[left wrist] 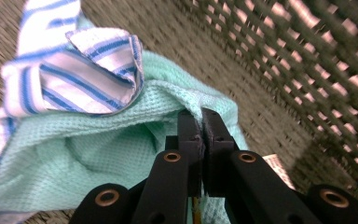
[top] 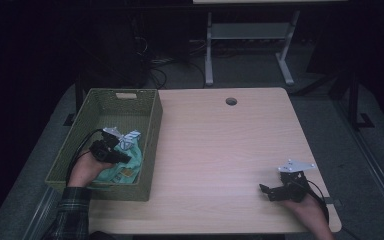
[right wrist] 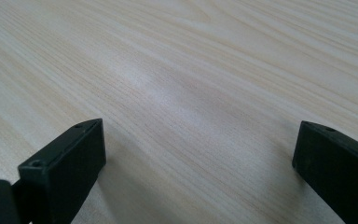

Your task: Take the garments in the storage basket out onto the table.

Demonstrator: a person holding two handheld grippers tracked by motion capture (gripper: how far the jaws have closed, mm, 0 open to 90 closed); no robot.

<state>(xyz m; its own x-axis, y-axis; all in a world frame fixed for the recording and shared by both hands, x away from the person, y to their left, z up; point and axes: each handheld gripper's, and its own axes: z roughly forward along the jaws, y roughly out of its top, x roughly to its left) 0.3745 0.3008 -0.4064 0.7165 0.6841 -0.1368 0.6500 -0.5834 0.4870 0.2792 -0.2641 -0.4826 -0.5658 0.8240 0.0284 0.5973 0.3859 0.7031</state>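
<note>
Inside the green woven basket (top: 153,142) at the table's left lies a mint-green waffle cloth (top: 131,169) with a white, blue-striped cloth (top: 130,137) on its far side. My left gripper (top: 125,156) reaches into the basket. In the left gripper view its jaws (left wrist: 201,116) stand closed, pinching a raised fold of the mint-green cloth (left wrist: 98,154), and the striped cloth (left wrist: 74,79) is bunched just behind. My right gripper (top: 266,192) rests low over the table's front right, open, with bare wood (right wrist: 191,70) between its jaws (right wrist: 198,149).
The basket's woven wall (left wrist: 307,60) rises close to the right of the left jaws. The light wooden table (top: 220,150) has a round cable hole (top: 231,101) near its far edge. A white metal stand (top: 250,35) is on the dark floor beyond.
</note>
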